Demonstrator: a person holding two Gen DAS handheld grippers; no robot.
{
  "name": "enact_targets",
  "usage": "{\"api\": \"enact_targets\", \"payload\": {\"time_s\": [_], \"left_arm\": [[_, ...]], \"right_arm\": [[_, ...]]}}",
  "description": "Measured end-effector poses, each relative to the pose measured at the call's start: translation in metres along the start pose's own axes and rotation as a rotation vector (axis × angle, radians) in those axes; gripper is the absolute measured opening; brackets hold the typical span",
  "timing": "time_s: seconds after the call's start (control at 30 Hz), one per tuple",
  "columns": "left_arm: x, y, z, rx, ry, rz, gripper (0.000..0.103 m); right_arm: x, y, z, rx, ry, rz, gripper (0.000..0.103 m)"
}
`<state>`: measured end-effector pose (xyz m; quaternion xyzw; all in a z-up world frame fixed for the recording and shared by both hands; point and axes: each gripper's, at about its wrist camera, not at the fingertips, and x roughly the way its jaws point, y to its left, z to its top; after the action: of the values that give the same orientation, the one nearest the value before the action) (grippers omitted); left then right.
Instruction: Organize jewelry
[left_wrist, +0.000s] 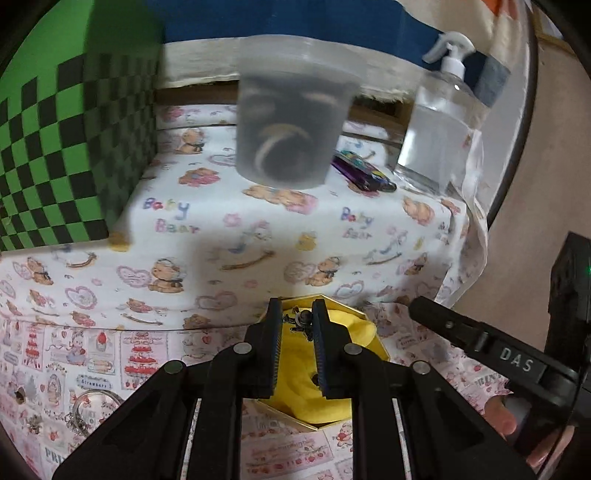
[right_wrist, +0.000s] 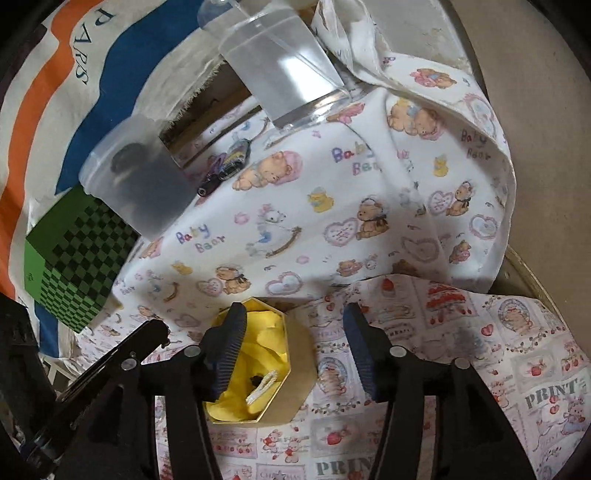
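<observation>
A printed cotton cloth (right_wrist: 369, 177) with bears and "Baby Bear" lettering covers the raised surface across the middle of both views; its edge folds over and drops away at the right of the right wrist view, next to bare beige floor. A second cloth (right_wrist: 517, 350) with strawberry and "PRINT" panels lies in the lower part of the frame, with open flat room to the right of the box. At the left edge stands a green-and-black checkered box (left_wrist: 55, 147), hard-cornered. A frosted plastic tub (left_wrist: 291, 114) with dark contents sits upper centre in the left wrist view, a clear spray bottle (left_wrist: 439, 122) to its right, and small purple items (left_wrist: 362, 170) between them.

In the lower centre is a gold octagonal box (right_wrist: 295, 365) lined with crumpled yellow tissue (right_wrist: 266, 343); a white beaded piece (right_wrist: 262, 387) and a small dark item lie in it. The left gripper (left_wrist: 297, 321) is closed down on a small dark metal trinket (left_wrist: 301, 321) just above the tissue. The right gripper (right_wrist: 295, 325) is spread wide, one finger over the box, the other over the strawberry cloth — holding nothing. A silver ring (left_wrist: 92, 410) lies at lower left of the left wrist view.
</observation>
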<state>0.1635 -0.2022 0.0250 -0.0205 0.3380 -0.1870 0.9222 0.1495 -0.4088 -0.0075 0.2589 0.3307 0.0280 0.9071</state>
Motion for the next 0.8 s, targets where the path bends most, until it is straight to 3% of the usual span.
{"api": "enact_targets", "payload": {"time_s": [0.07,0.13,0.4,0.57,0.7,0.8], "left_arm": [[0.000,-0.004,-0.001,0.011,-0.001,0.006,0.044],[-0.005,-0.005,-0.002,0.029,-0.032,0.048,0.054],[-0.067,0.029,-0.015,0.050,-0.132,0.084,0.070],[-0.107,0.060,-0.040,0.061,-0.153,0.161,0.089],[-0.112,0.085,-0.057,0.070,-0.138,0.276,0.092],[-0.117,0.104,-0.069,0.027,-0.140,0.269,0.092]], "right_arm": [[0.002,-0.001,-0.001,0.005,0.011,0.004,0.057],[-0.001,0.000,-0.002,0.000,0.005,0.003,0.059],[-0.019,0.011,-0.004,-0.014,-0.046,0.006,0.064],[-0.034,0.029,-0.010,-0.035,-0.100,0.000,0.068],[-0.044,0.051,-0.021,-0.089,-0.127,0.009,0.073],[-0.045,0.066,-0.035,-0.134,-0.119,0.014,0.074]]}}
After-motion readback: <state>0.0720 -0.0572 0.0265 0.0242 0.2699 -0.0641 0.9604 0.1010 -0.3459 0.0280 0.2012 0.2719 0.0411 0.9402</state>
